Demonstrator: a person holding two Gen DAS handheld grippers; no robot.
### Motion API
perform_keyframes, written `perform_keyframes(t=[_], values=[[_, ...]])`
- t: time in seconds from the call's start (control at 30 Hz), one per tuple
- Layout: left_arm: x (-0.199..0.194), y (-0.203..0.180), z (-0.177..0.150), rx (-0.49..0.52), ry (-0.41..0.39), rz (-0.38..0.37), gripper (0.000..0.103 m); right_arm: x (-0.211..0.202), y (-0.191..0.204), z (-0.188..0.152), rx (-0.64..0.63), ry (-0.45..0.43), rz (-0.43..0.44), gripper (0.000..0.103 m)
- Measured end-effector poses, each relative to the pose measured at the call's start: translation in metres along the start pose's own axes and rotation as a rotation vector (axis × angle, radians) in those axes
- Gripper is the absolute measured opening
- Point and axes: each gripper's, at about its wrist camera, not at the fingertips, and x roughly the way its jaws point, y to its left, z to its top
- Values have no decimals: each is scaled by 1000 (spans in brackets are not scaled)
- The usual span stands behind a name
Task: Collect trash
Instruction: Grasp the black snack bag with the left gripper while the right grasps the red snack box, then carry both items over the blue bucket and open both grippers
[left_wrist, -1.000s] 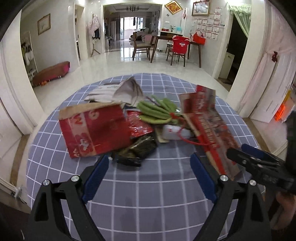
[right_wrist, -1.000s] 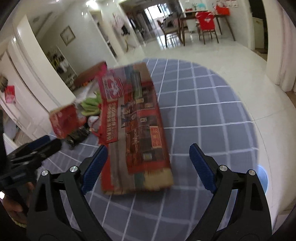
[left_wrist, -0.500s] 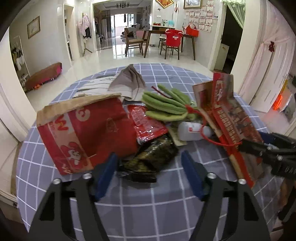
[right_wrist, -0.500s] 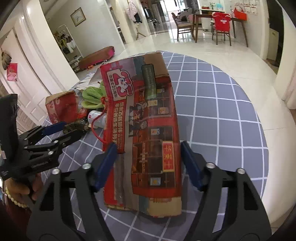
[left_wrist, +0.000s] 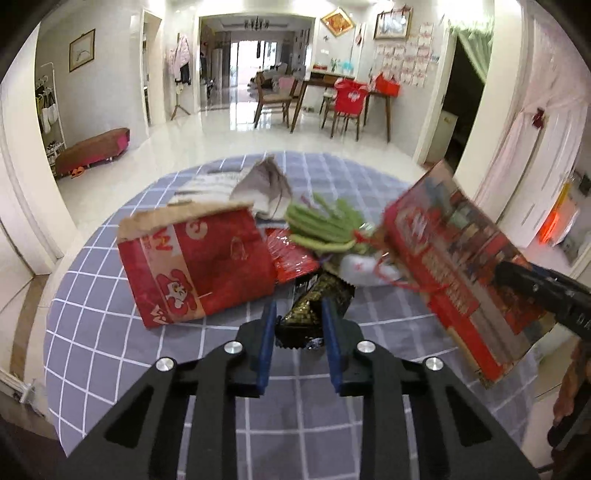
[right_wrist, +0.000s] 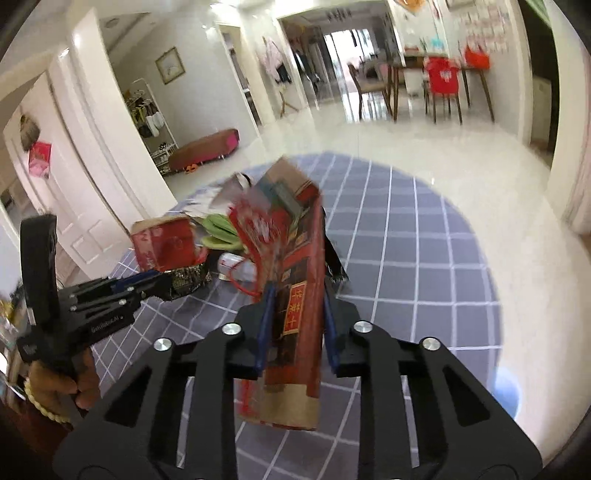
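Note:
A pile of trash lies on a round table with a blue checked cloth (left_wrist: 110, 332). My left gripper (left_wrist: 298, 325) is closing its jaws, and its blue pads press on the near end of a dark gold snack wrapper (left_wrist: 314, 299) that still rests on the cloth. My right gripper (right_wrist: 297, 321) is also closing, clamped on a long red printed paper bag (right_wrist: 299, 258) that hangs tilted above the table. In the left wrist view that bag (left_wrist: 454, 266) is raised at the right. The left gripper (right_wrist: 155, 284) shows at the left in the right wrist view.
A crumpled red bag with a cartoon rabbit (left_wrist: 199, 266) lies left of the wrapper. Behind it are green bean pods (left_wrist: 321, 225), a red foil wrapper (left_wrist: 291, 251), a small white bottle (left_wrist: 362, 267) and grey paper (left_wrist: 262, 184). The table edge drops to a glossy tiled floor.
Both grippers went from wide open to closed. The left one moved forward onto the dark wrapper. The right one gripped the long red bag and lifted it off the cloth, tilting it.

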Motion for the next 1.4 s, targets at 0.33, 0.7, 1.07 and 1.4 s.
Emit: perform_keyframes(t=[0.33, 0.7, 1.07, 1.4], values=[[-21, -38, -14, 74, -10, -44, 15, -22, 35, -25, -198, 25, -77, 13], [-31, -40, -22, 31, -14, -83, 12, -20, 13, -26, -46, 9, 7, 12], [-67, -101, 18, 97, -128, -188, 12, -108, -61, -21, 158, -191, 16, 11], [-23, -274, 17, 355, -68, -403, 12, -174, -174, -85, 364, -239, -252, 12]])
